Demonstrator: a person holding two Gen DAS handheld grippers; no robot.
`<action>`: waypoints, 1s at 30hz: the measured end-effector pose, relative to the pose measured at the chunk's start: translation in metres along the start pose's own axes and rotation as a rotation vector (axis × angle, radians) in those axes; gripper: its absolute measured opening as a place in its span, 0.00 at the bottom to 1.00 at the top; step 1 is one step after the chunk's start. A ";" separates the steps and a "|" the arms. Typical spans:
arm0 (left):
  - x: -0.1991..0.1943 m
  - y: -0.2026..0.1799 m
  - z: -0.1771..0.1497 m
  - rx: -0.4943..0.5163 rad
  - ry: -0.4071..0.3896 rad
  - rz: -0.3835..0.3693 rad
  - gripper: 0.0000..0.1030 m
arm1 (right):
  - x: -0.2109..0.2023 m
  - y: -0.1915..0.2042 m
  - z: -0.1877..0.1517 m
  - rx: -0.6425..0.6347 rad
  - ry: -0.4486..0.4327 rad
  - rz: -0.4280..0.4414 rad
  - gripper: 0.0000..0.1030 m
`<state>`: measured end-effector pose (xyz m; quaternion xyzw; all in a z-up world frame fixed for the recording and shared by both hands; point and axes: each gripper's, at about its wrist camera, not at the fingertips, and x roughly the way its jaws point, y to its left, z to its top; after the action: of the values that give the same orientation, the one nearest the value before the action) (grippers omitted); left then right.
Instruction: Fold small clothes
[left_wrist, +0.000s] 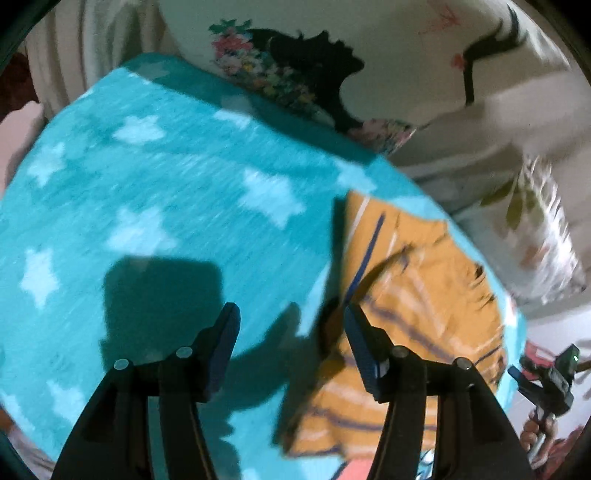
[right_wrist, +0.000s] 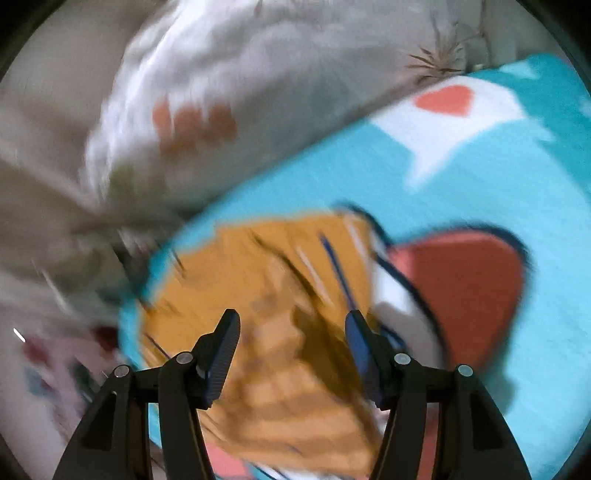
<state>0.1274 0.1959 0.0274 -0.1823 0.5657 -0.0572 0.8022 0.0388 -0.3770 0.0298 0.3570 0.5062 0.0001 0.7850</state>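
A small mustard-orange garment with white and blue stripes (left_wrist: 413, 280) lies crumpled on a turquoise blanket with pale stars (left_wrist: 147, 177). My left gripper (left_wrist: 291, 314) is open and empty above the blanket, with the garment's left edge under its right finger. In the right wrist view the same garment (right_wrist: 266, 295) lies on the turquoise blanket (right_wrist: 461, 192), which has a red and white cartoon print. My right gripper (right_wrist: 291, 317) is open and empty just above the garment. Both views are blurred by motion. The right gripper also shows in the left wrist view (left_wrist: 546, 380), at the far right.
Cream bedding with a floral and black print (left_wrist: 424, 74) lies beyond the blanket. In the right wrist view a white pillow or duvet (right_wrist: 221, 92) lies to the upper left. The blanket's edge runs close past the garment.
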 end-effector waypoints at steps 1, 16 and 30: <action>-0.001 0.003 -0.007 0.000 0.004 0.009 0.56 | -0.002 -0.004 -0.012 -0.018 0.017 -0.023 0.62; -0.014 -0.024 -0.088 0.033 0.027 0.043 0.56 | 0.006 -0.048 -0.091 0.005 0.016 0.004 0.06; -0.067 -0.010 -0.154 0.015 -0.038 0.206 0.59 | -0.019 -0.060 -0.089 -0.060 -0.015 -0.013 0.12</action>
<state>-0.0381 0.1717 0.0447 -0.1184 0.5657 0.0247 0.8157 -0.0632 -0.3791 -0.0093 0.3301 0.5024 0.0074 0.7991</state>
